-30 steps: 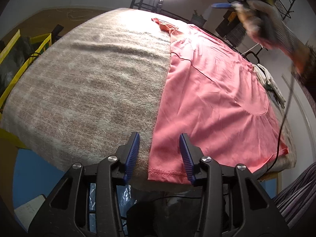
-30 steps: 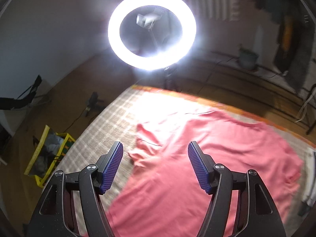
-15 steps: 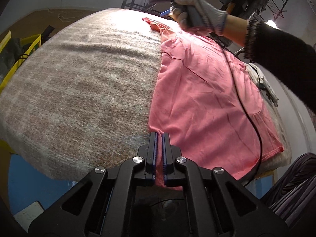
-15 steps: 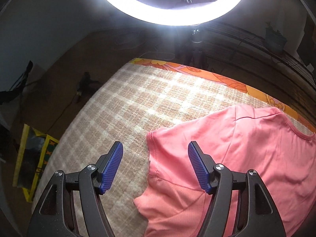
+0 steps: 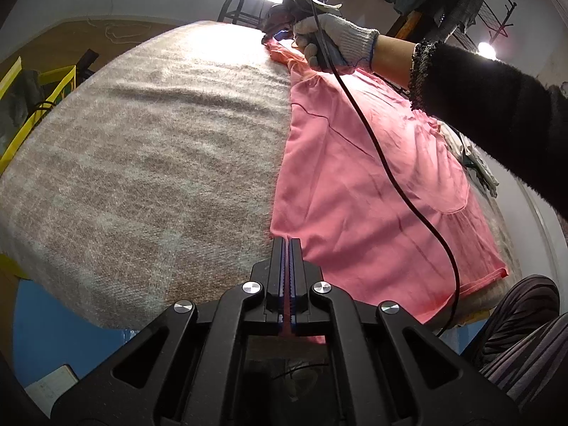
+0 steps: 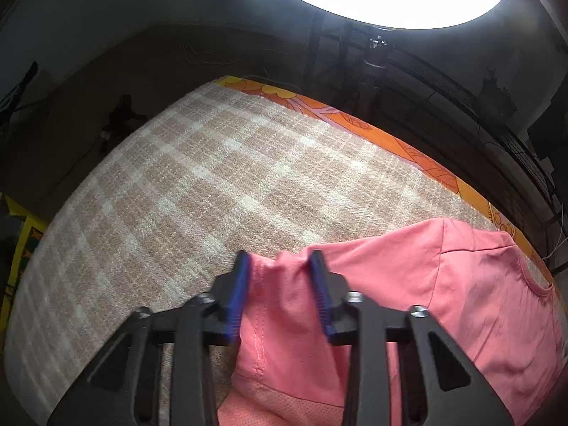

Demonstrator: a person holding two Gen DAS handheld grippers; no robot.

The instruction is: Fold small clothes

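So we're looking at one pink shirt (image 5: 372,184) spread flat over one beige checked blanket (image 5: 149,163), and we're working it with two grippers. The shirt is thin, smooth knit with stitched seams, filling the right half of the left wrist view; in the right wrist view a mesh-like panel is showing at the bottom centre. The blanket is coarse and woolly, with an orange flower-print cloth (image 6: 397,142) peeking out at its far edge. One ring light (image 6: 383,3) is glowing at the top of the frame.

The left gripper (image 5: 285,248) is sitting at the lower centre with its jaws fully closed, pinching the shirt's near corner. The right gripper (image 6: 280,262) is closing its jaws around a bunched-up sleeve edge, pads already pushing into the fabric. A gloved hand (image 5: 333,42) is gripping it at the upper centre, black cable (image 5: 397,184) trailing across the shirt.
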